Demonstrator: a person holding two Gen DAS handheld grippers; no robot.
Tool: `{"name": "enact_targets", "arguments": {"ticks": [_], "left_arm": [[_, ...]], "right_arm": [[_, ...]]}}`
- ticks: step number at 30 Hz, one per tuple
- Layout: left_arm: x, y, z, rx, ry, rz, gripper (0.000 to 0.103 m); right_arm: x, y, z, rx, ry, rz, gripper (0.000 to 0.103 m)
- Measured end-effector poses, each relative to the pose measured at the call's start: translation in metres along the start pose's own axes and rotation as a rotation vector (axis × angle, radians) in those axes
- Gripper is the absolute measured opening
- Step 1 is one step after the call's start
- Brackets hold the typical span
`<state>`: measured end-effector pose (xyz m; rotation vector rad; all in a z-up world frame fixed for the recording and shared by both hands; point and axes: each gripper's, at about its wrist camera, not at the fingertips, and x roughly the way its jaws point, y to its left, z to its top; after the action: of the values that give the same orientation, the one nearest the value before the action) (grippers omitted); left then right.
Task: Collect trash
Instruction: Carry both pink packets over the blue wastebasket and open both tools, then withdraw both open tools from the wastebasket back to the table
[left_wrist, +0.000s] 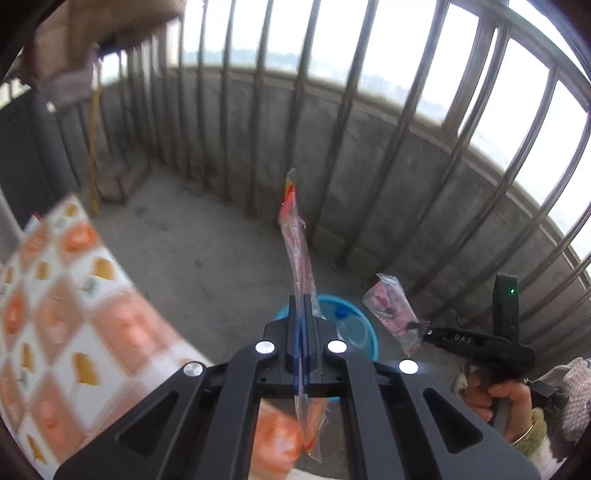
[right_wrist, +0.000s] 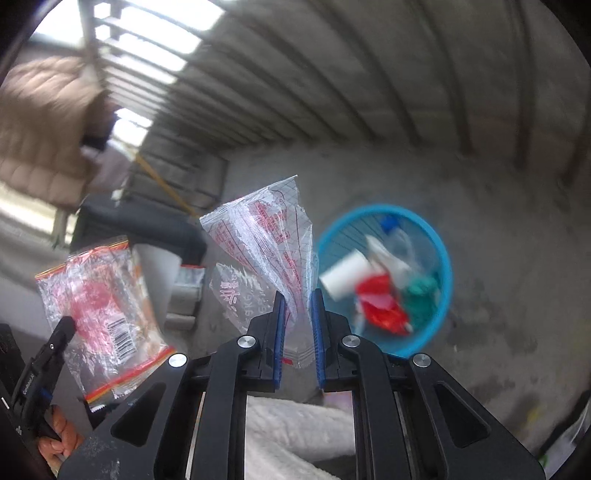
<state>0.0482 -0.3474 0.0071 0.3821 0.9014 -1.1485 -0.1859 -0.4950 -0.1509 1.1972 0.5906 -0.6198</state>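
Two pieces of trash in hand, both above and beside the blue basket (right_wrist: 441, 266), which sits on the concrete floor (right_wrist: 498, 229) near the barred wall (left_wrist: 369, 147).

Left gripper (left_wrist: 303, 325): jaws together, clamped on a clear plastic bag with red and orange print (left_wrist: 295, 236). From its own wrist view the bag is edge-on, sticking up over the basket and dangling below the jaws. From the right wrist view it shows flat: crinkled film, barcode, red zip strip.

Right gripper (right_wrist: 298, 310): jaws narrowly apart with a clear wrapper with red lettering (right_wrist: 266, 236) pinched between the blue pads; thin, creased, grid-patterned film fanning upward. From the left wrist view it hangs just right of the basket, apart from it.

Basket: round blue plastic, ribbed wall, already holding a white cylinder, red and green crumpled wrappers and a clear bottle with a blue cap. Blurry, so details are loose.

Step, as I judge it: carry to the bin, release not yet done. Next move likely calls for bringing each gripper over the basket opening and parting the jaws. Light film may cling to the pads or drift off to the side, so release low and well inside the rim.

Left of the basket: a surface with an orange and white checked cloth (left_wrist: 66, 295), blurred. Person's hand (left_wrist: 495, 398) grips the right handle.
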Motion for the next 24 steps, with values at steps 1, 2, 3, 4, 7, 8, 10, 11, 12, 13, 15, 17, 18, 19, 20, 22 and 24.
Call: {"name": "enact_targets", "arguments": {"ticks": [1, 2, 3, 4, 7, 8, 10, 11, 12, 13, 15, 17, 18, 19, 20, 22, 24], "left_arm": [[0.017, -0.007, 0.001, 0.004, 0.032, -0.01, 0.001], [0.034, -0.014, 0.003, 0.01, 0.07, -0.02, 0.001], [0.061, -0.022, 0.003, 0.013, 0.126, -0.027, 0.001], [0.078, -0.027, 0.003, 0.013, 0.161, -0.028, 0.001], [0.134, -0.043, -0.002, 0.022, 0.261, -0.004, 0.001], [0.148, -0.048, -0.003, 0.022, 0.281, 0.0, 0.001], [0.183, -0.053, -0.008, -0.004, 0.334, -0.013, 0.001], [0.202, -0.053, -0.012, -0.036, 0.381, -0.024, 0.001], [0.214, -0.052, -0.015, -0.055, 0.418, -0.032, 0.004], [0.233, -0.053, -0.019, -0.068, 0.472, -0.042, 0.016], [0.259, -0.058, -0.026, -0.041, 0.524, 0.012, 0.037], [0.27, -0.057, -0.028, -0.026, 0.536, 0.058, 0.038], [0.269, -0.056, -0.028, -0.038, 0.538, 0.055, 0.039], [0.268, -0.053, -0.026, -0.06, 0.533, 0.041, 0.044], [0.265, -0.052, -0.024, -0.072, 0.52, 0.035, 0.047], [0.253, -0.046, -0.018, -0.074, 0.473, 0.055, 0.054], [0.241, -0.038, -0.015, -0.074, 0.444, 0.065, 0.055]], "right_arm": [[0.008, -0.018, -0.001, 0.059, 0.02, -0.012, 0.015], [0.013, -0.028, -0.001, 0.095, 0.033, -0.007, 0.015], [0.019, -0.038, 0.001, 0.129, 0.049, -0.002, 0.016], [0.026, -0.047, 0.001, 0.163, 0.066, 0.0, 0.017], [0.048, -0.063, 0.003, 0.22, 0.098, -0.008, 0.021], [0.053, -0.066, 0.004, 0.227, 0.105, -0.011, 0.022], [0.064, -0.068, 0.004, 0.229, 0.11, -0.018, 0.03], [0.07, -0.07, 0.005, 0.226, 0.108, -0.031, 0.035], [0.078, -0.069, 0.006, 0.222, 0.105, -0.041, 0.043], [0.085, -0.07, 0.006, 0.216, 0.103, -0.054, 0.048], [0.104, -0.071, 0.003, 0.21, 0.124, -0.091, 0.057], [0.113, -0.073, 0.002, 0.215, 0.156, -0.112, 0.057], [0.115, -0.074, 0.001, 0.218, 0.171, -0.122, 0.057], [0.116, -0.074, -0.001, 0.225, 0.178, -0.118, 0.058], [0.115, -0.073, -0.003, 0.225, 0.18, -0.097, 0.06], [0.114, -0.07, -0.004, 0.2, 0.182, -0.082, 0.064], [0.113, -0.066, -0.004, 0.176, 0.186, -0.059, 0.064]]}}
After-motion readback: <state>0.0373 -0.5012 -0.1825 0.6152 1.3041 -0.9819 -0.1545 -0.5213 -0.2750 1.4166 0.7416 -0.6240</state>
